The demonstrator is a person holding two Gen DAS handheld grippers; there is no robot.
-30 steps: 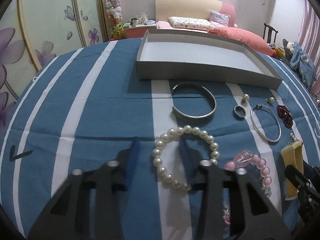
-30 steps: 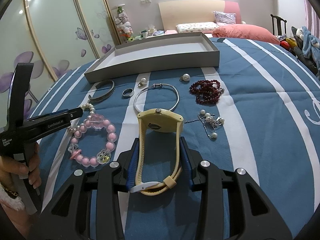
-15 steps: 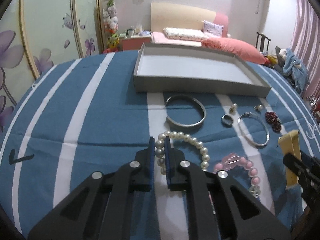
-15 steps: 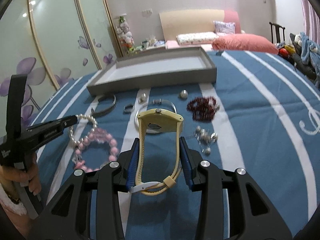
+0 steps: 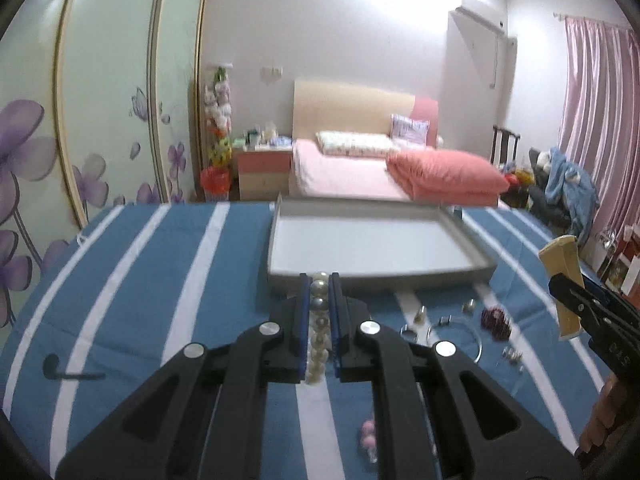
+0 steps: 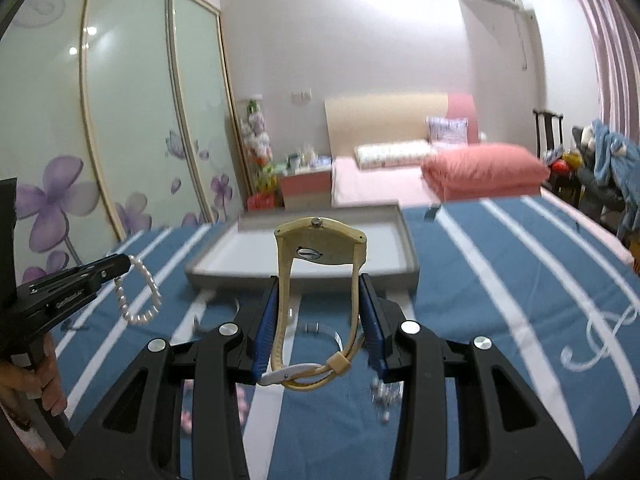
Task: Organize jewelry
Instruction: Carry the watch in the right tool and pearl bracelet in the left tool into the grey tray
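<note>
Two claws up over blue striped cloth. Left wrist view: left claw clamped on pearl bracelet, lifted before grey tray; ring, bangle, dark beads on cloth. Right wrist view: right claw grips yellow watch by strap, upright; bracelet dangles at left

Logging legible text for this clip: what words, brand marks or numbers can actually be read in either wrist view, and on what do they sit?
Nothing reads cleanly.
White lettering on the side of the left gripper: blurred, illegible.
Small white print on the body of the right gripper: too small and blurred.
Watch back: a small plate with no legible marking.
White curly motif on the blue striped cloth: ornament, not lettering.
</note>
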